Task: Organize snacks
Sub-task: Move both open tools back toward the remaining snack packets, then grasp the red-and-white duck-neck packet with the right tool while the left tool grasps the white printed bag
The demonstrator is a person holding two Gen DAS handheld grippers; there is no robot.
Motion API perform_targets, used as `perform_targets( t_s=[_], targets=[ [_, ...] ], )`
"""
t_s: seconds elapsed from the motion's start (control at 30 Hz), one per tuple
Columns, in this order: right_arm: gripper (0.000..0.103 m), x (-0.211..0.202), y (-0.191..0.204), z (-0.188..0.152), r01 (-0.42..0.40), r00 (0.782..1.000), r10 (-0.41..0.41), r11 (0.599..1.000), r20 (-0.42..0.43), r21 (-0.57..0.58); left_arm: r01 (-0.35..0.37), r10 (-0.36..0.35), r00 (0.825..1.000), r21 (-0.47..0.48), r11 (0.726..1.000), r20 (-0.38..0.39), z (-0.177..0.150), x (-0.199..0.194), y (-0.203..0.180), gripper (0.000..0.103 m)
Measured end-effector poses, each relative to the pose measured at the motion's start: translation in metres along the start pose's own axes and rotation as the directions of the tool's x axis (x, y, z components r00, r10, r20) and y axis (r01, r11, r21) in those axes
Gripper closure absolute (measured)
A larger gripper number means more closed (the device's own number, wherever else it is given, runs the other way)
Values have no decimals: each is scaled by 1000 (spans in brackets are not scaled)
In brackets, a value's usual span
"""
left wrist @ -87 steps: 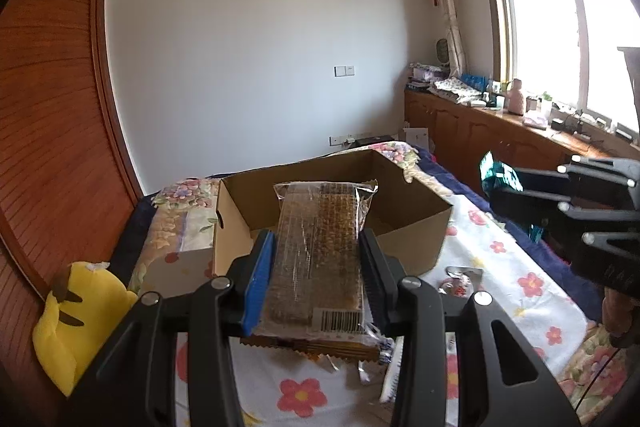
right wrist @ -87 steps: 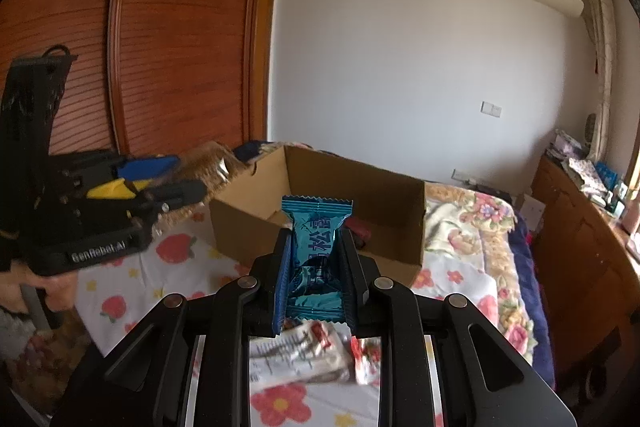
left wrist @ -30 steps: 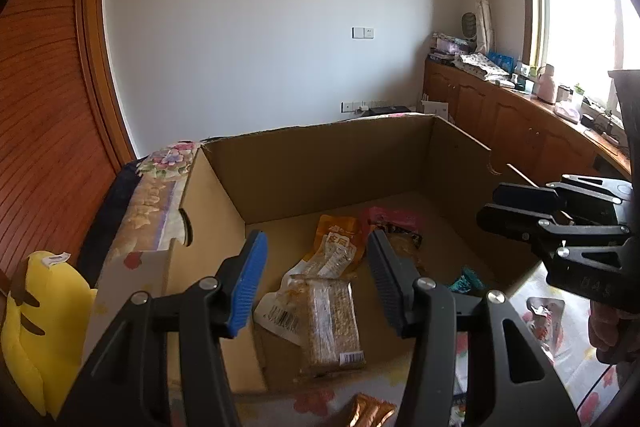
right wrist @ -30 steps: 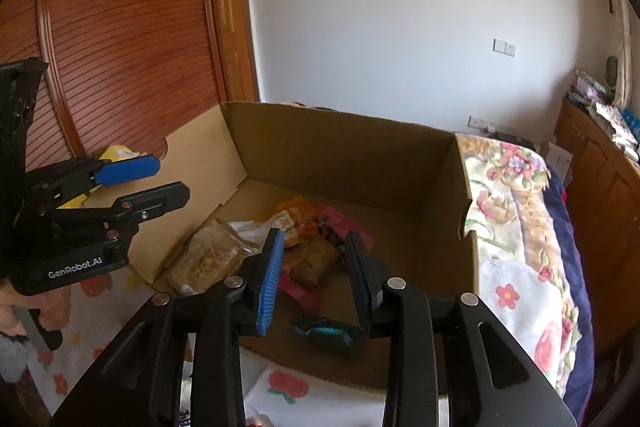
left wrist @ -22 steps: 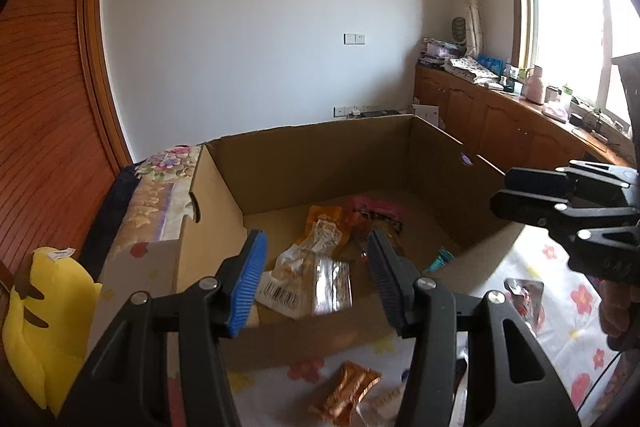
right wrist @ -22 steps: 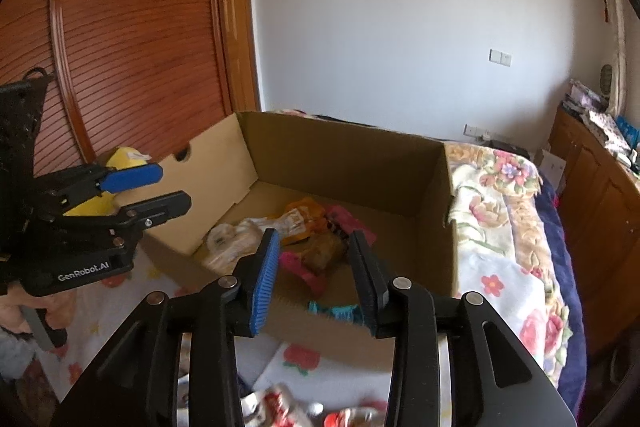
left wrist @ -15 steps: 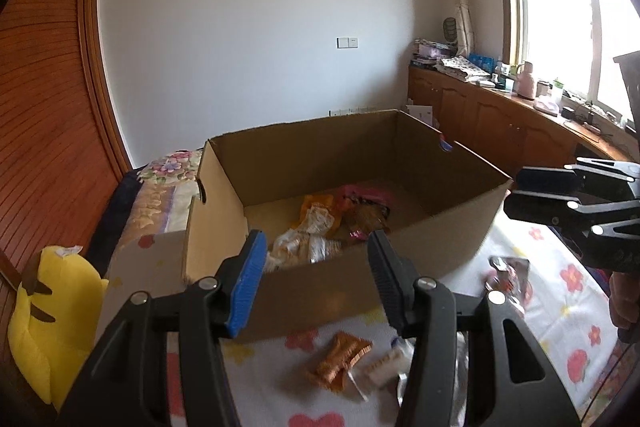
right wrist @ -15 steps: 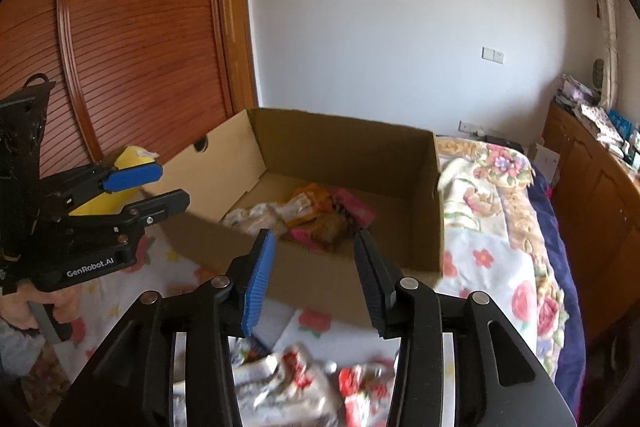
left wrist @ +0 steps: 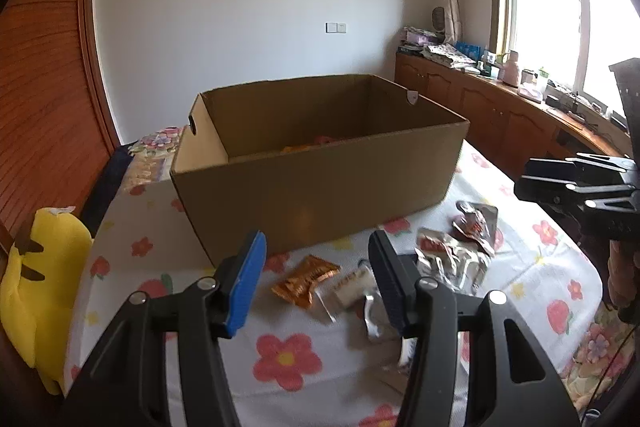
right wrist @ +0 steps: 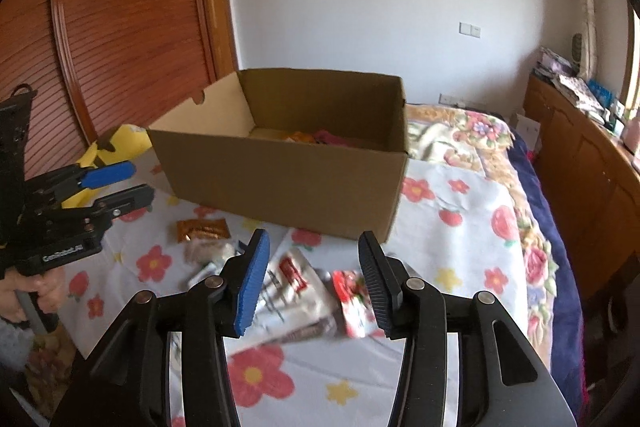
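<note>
An open cardboard box stands on the floral sheet; orange and pink packets show inside it. Loose snacks lie in front of the box: an orange packet, a clear wafer packet, silver-and-red packets and a red packet. My left gripper is open and empty above the orange packet. My right gripper is open and empty above the silver and red packets. Each gripper also shows in the other's view, the right and the left.
A yellow plush toy lies at the sheet's left edge. Wooden wardrobe doors stand to the left. Low wooden cabinets with clutter run under the window on the right. The bed's dark blue edge drops off to the right.
Both grippers let go of their snacks into the box, the left a clear-wrapped bar, the right a teal packet. They have since pulled back and lowered toward the loose snacks in front of it.
</note>
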State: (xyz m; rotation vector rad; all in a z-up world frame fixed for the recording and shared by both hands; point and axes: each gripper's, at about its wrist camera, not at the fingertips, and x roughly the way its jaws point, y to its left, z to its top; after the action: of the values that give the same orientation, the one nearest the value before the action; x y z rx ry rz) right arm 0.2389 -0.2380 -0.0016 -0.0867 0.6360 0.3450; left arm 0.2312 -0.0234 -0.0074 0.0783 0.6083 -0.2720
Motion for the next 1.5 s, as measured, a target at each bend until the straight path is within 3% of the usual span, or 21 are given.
perform_targets(
  t_s=[0.47,0.83,1.1,1.27,1.5],
  targets=[
    [52,15,-38,-36,41,996,-38,999,-79,27,36,-36,997,5,999,-69,-36,11,-25,47],
    [52,58,-55,-47,38,986,-31,998,-163,40,51,-49,994,22,998,-98,-47,19,-35,47],
    [45,72,-69,-55,97,976,-78,992,-202,84,73,-72,993,9,997,-96,-46,18,-39,47],
    [44,80,-76,-55,38,975,-2,987,-221,158,85,-85,992,3,996,-94,-45,18,-42,47],
    [43,97,-83,-47,21,972,32,975,-232,221,94,-94,991,-1,996,-98,-46,19,-43,47]
  ],
)
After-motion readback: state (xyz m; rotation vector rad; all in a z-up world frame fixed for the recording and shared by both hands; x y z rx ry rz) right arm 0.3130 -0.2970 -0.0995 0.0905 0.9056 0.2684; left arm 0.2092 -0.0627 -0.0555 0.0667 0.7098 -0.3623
